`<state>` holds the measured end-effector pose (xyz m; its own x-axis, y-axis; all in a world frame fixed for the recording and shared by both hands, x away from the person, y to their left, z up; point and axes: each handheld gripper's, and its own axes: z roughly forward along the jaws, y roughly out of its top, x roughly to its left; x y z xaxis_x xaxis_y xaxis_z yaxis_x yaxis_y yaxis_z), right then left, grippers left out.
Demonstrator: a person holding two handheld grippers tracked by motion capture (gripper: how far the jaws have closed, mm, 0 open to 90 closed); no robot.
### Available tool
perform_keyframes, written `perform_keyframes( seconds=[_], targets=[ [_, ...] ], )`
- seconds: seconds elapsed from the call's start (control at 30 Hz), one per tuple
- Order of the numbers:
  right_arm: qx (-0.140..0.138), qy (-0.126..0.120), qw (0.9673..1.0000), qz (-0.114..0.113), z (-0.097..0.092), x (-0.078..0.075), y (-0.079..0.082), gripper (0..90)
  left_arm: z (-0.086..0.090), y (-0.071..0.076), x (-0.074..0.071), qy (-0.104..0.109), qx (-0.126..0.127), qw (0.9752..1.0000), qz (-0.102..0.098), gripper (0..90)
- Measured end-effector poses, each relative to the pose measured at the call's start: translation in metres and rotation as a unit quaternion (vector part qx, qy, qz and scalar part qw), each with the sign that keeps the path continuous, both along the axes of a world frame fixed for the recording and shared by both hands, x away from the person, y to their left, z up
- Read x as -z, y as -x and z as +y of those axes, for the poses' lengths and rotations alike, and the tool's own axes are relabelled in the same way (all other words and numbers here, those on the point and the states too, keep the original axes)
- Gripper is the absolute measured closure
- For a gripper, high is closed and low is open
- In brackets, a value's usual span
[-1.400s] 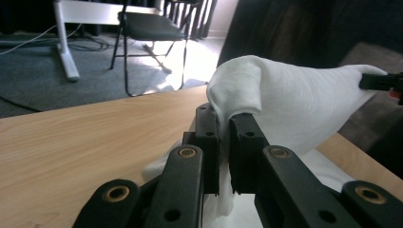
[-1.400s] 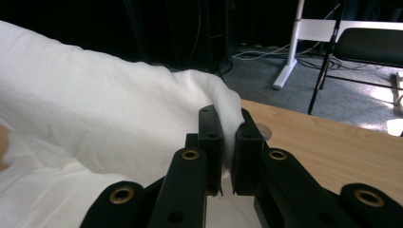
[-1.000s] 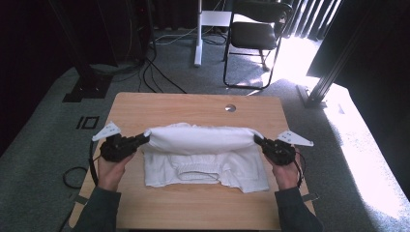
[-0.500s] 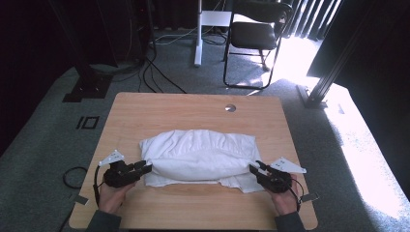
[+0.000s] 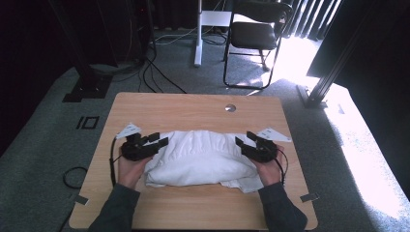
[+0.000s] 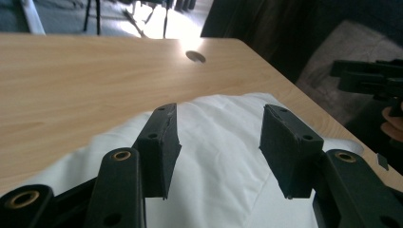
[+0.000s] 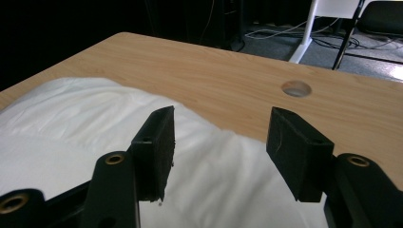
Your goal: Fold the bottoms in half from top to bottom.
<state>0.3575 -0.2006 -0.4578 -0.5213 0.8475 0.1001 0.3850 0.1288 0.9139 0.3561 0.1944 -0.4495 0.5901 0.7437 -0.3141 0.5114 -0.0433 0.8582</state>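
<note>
A white garment [image 5: 200,157] lies folded in a thick bundle in the middle of the wooden table [image 5: 193,106]. My left gripper [image 5: 159,140] is at its left end and my right gripper [image 5: 245,138] at its right end. Both point inward over the cloth. In the left gripper view the left gripper [image 6: 221,142] stands open above the white garment [image 6: 218,185], with nothing pinched. In the right gripper view the right gripper [image 7: 221,142] is also open over the garment [image 7: 85,137]. Both pairs of jaws have just been opening, and the pads press on no cloth.
A round cable hole [image 5: 230,108] sits in the table's far half. Beyond the table stand a black chair [image 5: 256,34] and a white post [image 5: 198,34], with cables [image 5: 159,72] on the grey carpet. The other gripper [image 6: 370,78] shows at the right of the left gripper view.
The grippers pulled the held cloth edge toward the person, folding it over the lower layer. They then let go, opened and moved back up along the bundle's ends.
</note>
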Motion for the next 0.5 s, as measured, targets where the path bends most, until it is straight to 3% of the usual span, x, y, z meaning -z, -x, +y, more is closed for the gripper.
perform_keyframes(
  seconds=[0.2,0.3,0.33,0.37,0.4,0.5],
  targets=[
    [-0.004,0.033,0.9993,0.02,0.036,0.019,-0.033,41.5,-0.03,-0.019,0.028,-0.051,-0.016,0.9984,0.017,47.4],
    [0.001,0.048,0.9981,0.038,0.044,0.037,-0.045,41.1,-0.031,-0.023,0.049,-0.061,-0.03,0.9973,0.03,47.4],
    [0.001,0.048,0.9981,0.038,0.044,0.037,-0.045,41.1,-0.031,-0.023,0.049,-0.061,-0.03,0.9973,0.03,47.4],
    [0.004,0.052,0.9976,0.046,0.045,0.044,-0.047,40.9,-0.029,-0.023,0.06,-0.062,-0.035,0.9968,0.037,47.4],
    [0.009,0.061,0.9963,0.061,0.046,0.056,-0.049,40.1,-0.027,-0.023,0.065,-0.059,-0.036,0.9969,0.039,47.4],
    [0.012,0.064,0.9945,0.082,0.046,0.073,-0.049,39.3,-0.021,-0.022,0.079,-0.055,-0.045,0.9965,0.044,47.3]
  ],
)
